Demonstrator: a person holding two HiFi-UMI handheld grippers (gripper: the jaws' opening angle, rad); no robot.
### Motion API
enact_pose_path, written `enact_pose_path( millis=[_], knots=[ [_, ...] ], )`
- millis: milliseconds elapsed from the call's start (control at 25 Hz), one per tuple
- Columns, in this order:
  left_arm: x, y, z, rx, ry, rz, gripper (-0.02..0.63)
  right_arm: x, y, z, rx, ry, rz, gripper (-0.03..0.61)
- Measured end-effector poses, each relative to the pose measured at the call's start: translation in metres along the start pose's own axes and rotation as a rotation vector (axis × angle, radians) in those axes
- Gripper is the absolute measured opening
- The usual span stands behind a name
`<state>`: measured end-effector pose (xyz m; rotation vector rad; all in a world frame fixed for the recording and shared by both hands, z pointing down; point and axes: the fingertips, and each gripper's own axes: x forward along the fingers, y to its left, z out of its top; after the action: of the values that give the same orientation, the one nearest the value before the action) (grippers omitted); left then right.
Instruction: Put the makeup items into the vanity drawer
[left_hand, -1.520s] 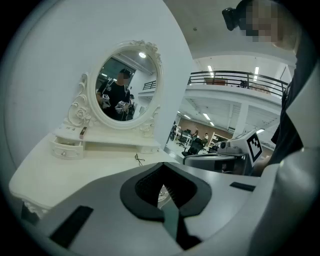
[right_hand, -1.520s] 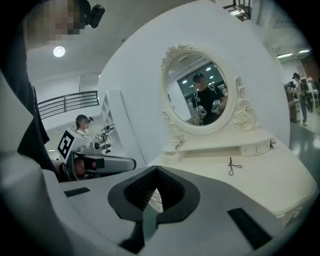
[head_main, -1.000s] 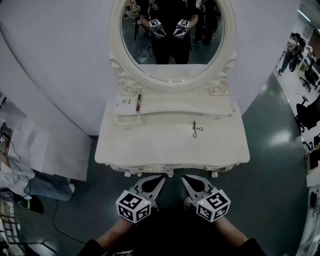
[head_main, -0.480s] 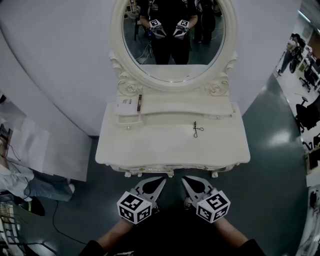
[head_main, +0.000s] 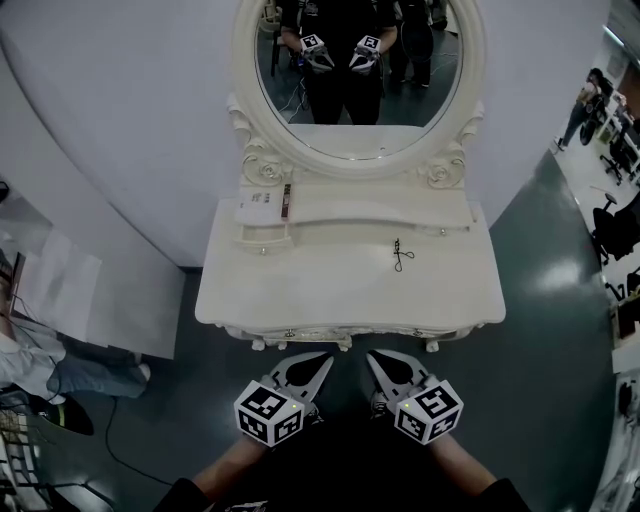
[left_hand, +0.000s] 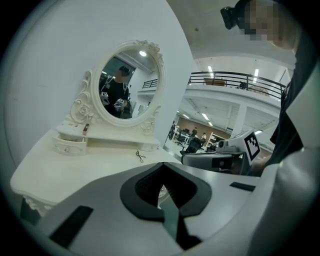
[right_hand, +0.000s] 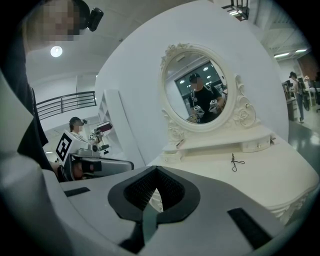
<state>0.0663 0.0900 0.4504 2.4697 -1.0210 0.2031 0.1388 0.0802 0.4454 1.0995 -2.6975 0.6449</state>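
A white vanity (head_main: 300, 290) with an oval mirror (head_main: 360, 75) stands in front of me. A small black eyelash curler (head_main: 398, 255) lies on its top, right of centre. On the raised shelf at the left lie a flat white box (head_main: 258, 203) and a dark slim tube (head_main: 287, 200). Below them is a small knobbed drawer (head_main: 262, 240). My left gripper (head_main: 325, 359) and right gripper (head_main: 371, 358) hover side by side just short of the vanity's front edge. Both are shut and hold nothing. The curler (right_hand: 235, 162) also shows in the right gripper view.
A second small drawer (head_main: 443, 232) sits under the shelf's right end. Behind the vanity curves a white wall (head_main: 130, 120). A seated person (head_main: 40, 370) is at the far left on the dark floor, and office chairs (head_main: 615, 225) stand at the right.
The head view has shifted slightly, so the vanity and mirror sit a little further right in the picture. Both grippers stay where they were, still shut.
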Motion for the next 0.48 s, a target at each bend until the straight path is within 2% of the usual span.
enact_pose_path(
  millis=[480],
  knots=[
    [-0.015,0.017,-0.009,-0.006,0.029,-0.032,0.005,0.014,0.009,-0.006,0.012,0.000,-0.044,0.026]
  ],
)
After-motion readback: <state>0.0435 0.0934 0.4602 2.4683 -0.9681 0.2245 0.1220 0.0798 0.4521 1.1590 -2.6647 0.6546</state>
